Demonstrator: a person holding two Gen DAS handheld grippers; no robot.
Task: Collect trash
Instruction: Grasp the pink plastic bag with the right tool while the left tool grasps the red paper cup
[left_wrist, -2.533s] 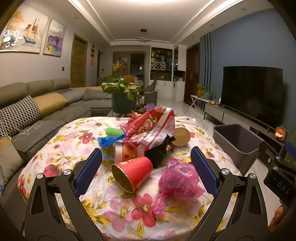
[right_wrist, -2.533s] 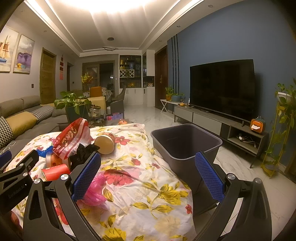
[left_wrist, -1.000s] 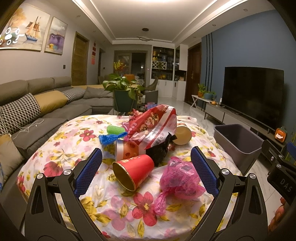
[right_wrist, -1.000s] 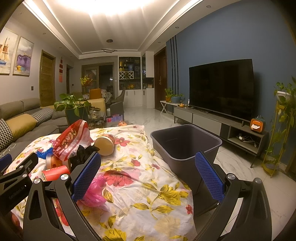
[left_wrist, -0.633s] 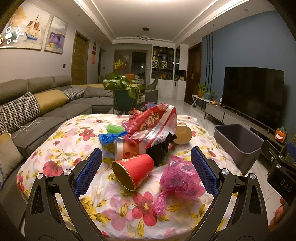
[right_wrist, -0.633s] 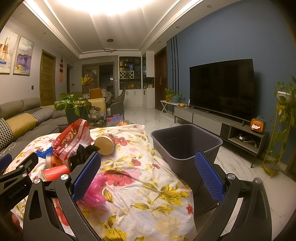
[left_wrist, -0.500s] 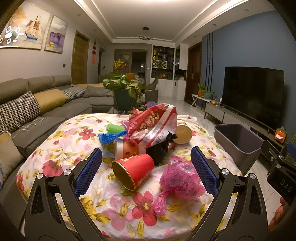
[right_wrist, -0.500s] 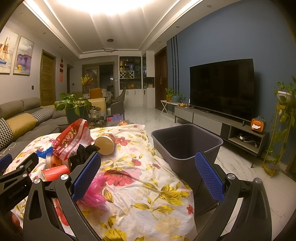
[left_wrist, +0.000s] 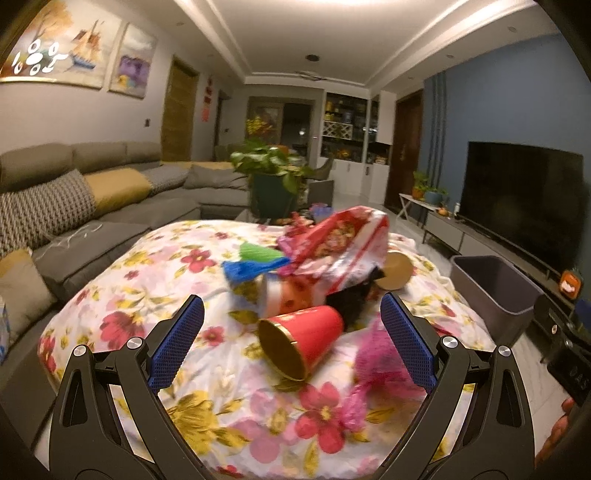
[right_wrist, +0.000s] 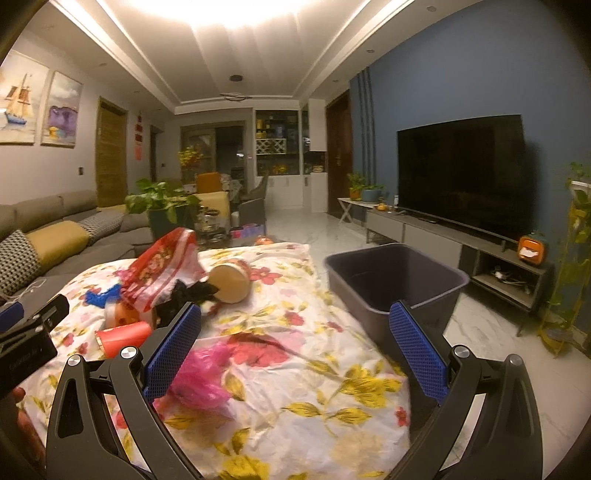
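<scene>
Both claws have swung a bit left, so the pick-up is starting. Between the wide-open left claw (left_wrist: 291, 341) blades lies a red cup (left_wrist: 301, 341), not touched yet. Right of it, a pink bag (left_wrist: 373, 354). The right claw (right_wrist: 295, 350) is spread too, empty, bin (right_wrist: 395, 280) just ahead.

A long grey fabric sofa (left_wrist: 110, 173) runs along the left wall, carrying a mustard-yellow cushion (left_wrist: 118, 186) and a black-and-white houndstooth cushion (left_wrist: 44, 210). Above it hang two framed sailing-boat paintings (right_wrist: 40, 109). A leafy green potted plant in a dark pot (left_wrist: 273, 177) stands further back. A large black flat-screen television (right_wrist: 461, 171) sits on a low grey media console (right_wrist: 454, 245), with a small orange object, perhaps a clock, (right_wrist: 532, 249) at its end.
</scene>
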